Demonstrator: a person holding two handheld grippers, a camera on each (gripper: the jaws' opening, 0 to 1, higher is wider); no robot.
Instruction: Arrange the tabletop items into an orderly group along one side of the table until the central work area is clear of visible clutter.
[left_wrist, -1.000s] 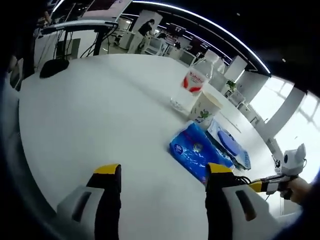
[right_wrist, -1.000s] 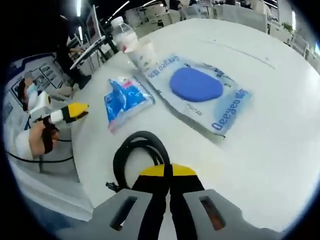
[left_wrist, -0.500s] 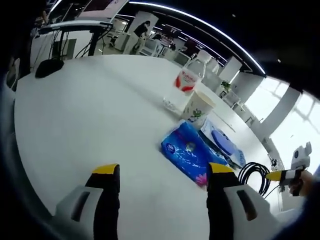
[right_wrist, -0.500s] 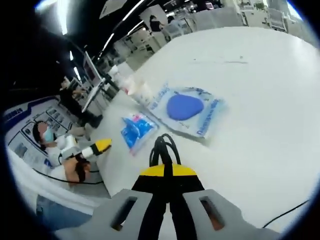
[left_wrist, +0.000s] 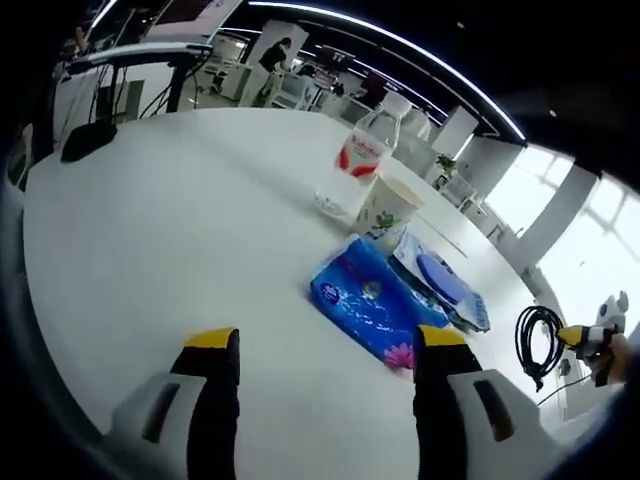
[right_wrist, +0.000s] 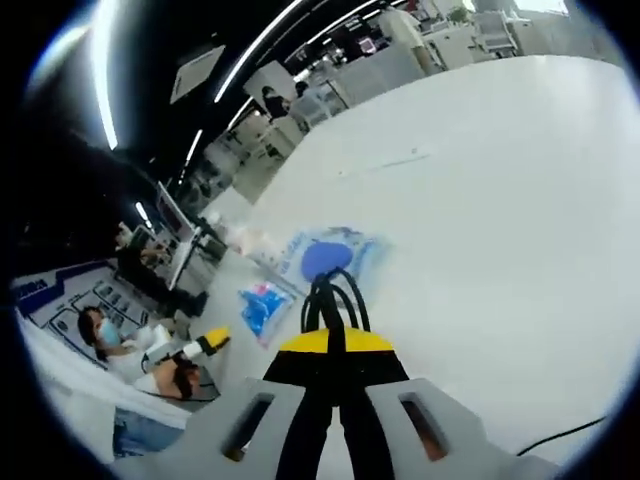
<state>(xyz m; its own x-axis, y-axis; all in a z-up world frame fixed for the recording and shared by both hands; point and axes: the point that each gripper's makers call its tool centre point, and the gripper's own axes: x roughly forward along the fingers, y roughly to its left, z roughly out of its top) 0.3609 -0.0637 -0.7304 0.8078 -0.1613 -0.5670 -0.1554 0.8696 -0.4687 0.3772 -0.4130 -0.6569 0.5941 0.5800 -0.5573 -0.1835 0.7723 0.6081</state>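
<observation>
Right gripper view: a black cable (right_wrist: 335, 298) is clamped by the right gripper (right_wrist: 336, 345); the left gripper (left_wrist: 325, 350) is held unclenched above the table (left_wrist: 180, 230).

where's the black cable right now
The black cable hangs off the table from the shut right gripper at the right edge of the left gripper view, right of the blue tissue pack.

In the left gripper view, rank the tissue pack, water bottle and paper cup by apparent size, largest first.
1. Tissue pack, though it lies nearest the camera.
2. Water bottle.
3. Paper cup, close to the bottle, so unsure.
</observation>
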